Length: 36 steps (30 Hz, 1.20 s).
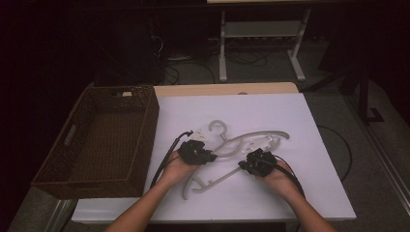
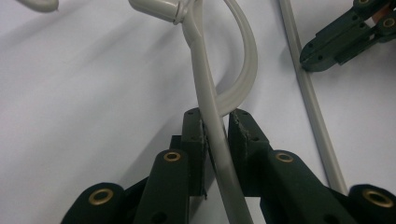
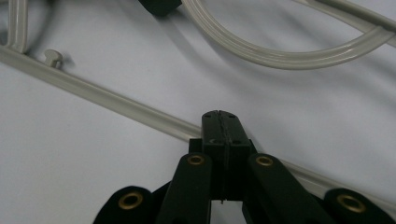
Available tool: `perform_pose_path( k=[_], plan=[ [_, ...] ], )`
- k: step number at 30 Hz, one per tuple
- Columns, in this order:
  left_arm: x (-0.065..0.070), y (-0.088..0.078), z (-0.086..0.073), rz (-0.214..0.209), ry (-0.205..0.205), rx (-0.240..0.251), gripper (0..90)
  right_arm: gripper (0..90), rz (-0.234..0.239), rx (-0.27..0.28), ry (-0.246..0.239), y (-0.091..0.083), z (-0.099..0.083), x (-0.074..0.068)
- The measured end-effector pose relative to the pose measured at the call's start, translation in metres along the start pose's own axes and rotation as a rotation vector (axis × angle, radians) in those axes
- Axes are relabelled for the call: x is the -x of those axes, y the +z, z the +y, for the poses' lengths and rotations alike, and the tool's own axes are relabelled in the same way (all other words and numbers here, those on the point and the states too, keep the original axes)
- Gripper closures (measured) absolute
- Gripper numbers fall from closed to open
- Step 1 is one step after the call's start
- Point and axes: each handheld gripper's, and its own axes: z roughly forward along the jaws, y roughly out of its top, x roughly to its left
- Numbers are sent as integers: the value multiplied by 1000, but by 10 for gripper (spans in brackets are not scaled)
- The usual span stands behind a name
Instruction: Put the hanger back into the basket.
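1. The hanger is pale grey plastic, with a curved hook at its top and a slim straight bar below.
2. It lies flat on the white worktop, right of the middle, hook pointing away from the person.
3. One curved arm is clamped between the left gripper's jaws; the straight bar passes under the right gripper.

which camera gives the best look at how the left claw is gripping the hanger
The left gripper view: its jaws pinch the hanger arm at close range. The high view shows the left claw small at the hanger's middle. The right gripper view shows a dark tip, probably that claw, at its top edge.
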Motion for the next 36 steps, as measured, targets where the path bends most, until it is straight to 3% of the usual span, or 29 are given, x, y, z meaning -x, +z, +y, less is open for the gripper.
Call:
perform_pose_path(
  k=[2,5,8,14,21,24,28,29,36],
  plan=[
    [2,0,0,5,-26,8,774,896,0,0,-1,0,0,0],
    [2,-1,1,23,-19,-4,783,895,-4,3,-9,0,0,0],
    [4,-1,2,53,-37,10,794,895,-1,12,-2,-2,1,0],
    [5,-4,4,110,-2,10,823,895,14,48,5,-10,2,2],
    [4,-9,5,116,-23,20,824,882,40,132,36,-26,4,3],
    [3,-12,5,117,-24,23,825,781,45,161,49,-32,2,4],
    [3,-16,7,109,-35,34,826,542,52,213,78,-42,0,3],
    [3,-18,8,110,-28,35,826,436,48,233,89,-47,-3,1],
    [5,-32,15,121,-16,43,827,286,55,290,85,-59,-19,-10]
  ],
)
